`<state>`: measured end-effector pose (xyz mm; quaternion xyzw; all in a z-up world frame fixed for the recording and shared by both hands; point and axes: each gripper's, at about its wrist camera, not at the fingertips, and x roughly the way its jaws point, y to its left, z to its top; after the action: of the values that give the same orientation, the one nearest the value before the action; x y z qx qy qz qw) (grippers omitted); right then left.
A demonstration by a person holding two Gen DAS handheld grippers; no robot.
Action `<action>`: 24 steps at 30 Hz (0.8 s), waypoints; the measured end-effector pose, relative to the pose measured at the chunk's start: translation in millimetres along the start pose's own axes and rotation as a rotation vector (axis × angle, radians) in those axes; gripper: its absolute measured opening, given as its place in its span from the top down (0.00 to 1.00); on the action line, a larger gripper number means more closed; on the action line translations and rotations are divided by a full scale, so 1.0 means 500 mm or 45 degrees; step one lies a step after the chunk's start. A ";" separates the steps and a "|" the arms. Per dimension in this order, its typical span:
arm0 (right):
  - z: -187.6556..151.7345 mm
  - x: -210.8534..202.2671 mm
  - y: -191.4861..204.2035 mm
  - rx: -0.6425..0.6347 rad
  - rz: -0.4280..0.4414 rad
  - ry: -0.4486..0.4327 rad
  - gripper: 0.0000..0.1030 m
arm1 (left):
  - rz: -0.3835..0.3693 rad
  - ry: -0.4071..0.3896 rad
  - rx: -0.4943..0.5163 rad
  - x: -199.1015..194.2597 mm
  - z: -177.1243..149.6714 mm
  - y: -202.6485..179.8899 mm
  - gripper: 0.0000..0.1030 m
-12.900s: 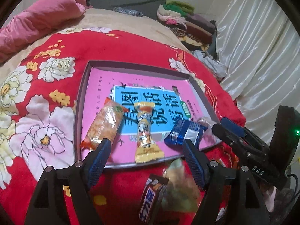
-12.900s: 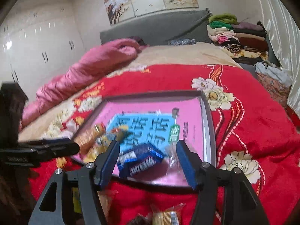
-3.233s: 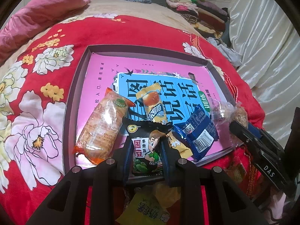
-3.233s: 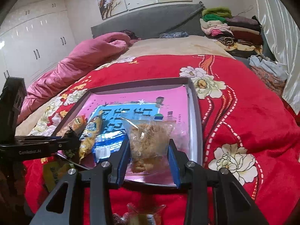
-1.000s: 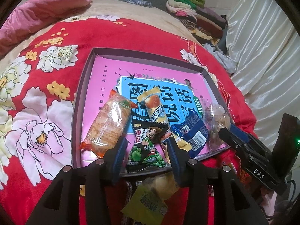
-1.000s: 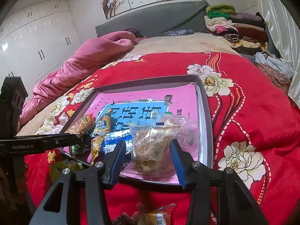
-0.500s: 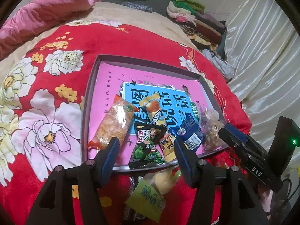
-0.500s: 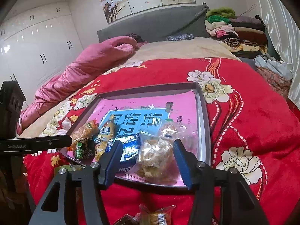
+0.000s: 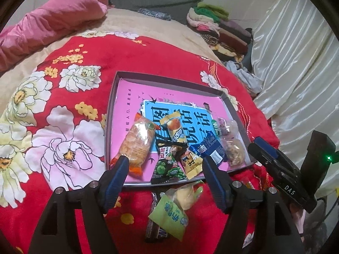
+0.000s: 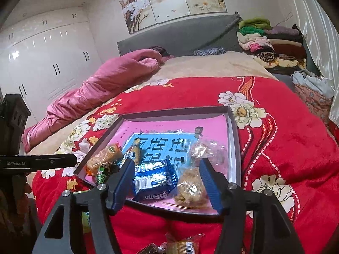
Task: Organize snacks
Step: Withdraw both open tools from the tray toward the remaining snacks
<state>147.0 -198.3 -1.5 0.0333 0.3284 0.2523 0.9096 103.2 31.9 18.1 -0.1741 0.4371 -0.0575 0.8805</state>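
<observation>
Both the left gripper and the right gripper are seen spread and empty, their jaws having just been opening. A green packet is left outside the tray, just below the left gripper, long axis slanted.

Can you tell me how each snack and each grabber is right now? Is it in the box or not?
left gripper: open, empty, jaws just opening
right gripper: open, empty, jaws just opening
green pea packet: lying in tray
clear bag: lying in tray
blue packet: lying in tray
yellow-green packet: on blanket, outside tray
tray: open
</observation>
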 end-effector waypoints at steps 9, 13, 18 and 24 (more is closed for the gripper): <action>0.002 -0.026 0.019 -0.041 0.029 -0.052 0.34 | 0.025 -0.006 0.033 -0.027 -0.014 0.001 0.27; -0.002 -0.036 0.026 -0.052 0.041 -0.055 0.33 | 0.026 -0.004 0.033 -0.038 -0.021 0.008 0.27; -0.011 -0.052 0.039 -0.060 0.067 -0.060 0.30 | 0.040 -0.004 0.033 -0.050 -0.026 0.011 0.27; -0.024 -0.055 0.059 -0.074 0.100 -0.031 0.29 | 0.050 0.002 0.060 -0.062 -0.036 0.006 0.27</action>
<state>108.6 -187.0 11.6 0.0229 0.3082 0.2969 0.9035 69.8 38.2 30.3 -0.1447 0.4398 -0.0506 0.8849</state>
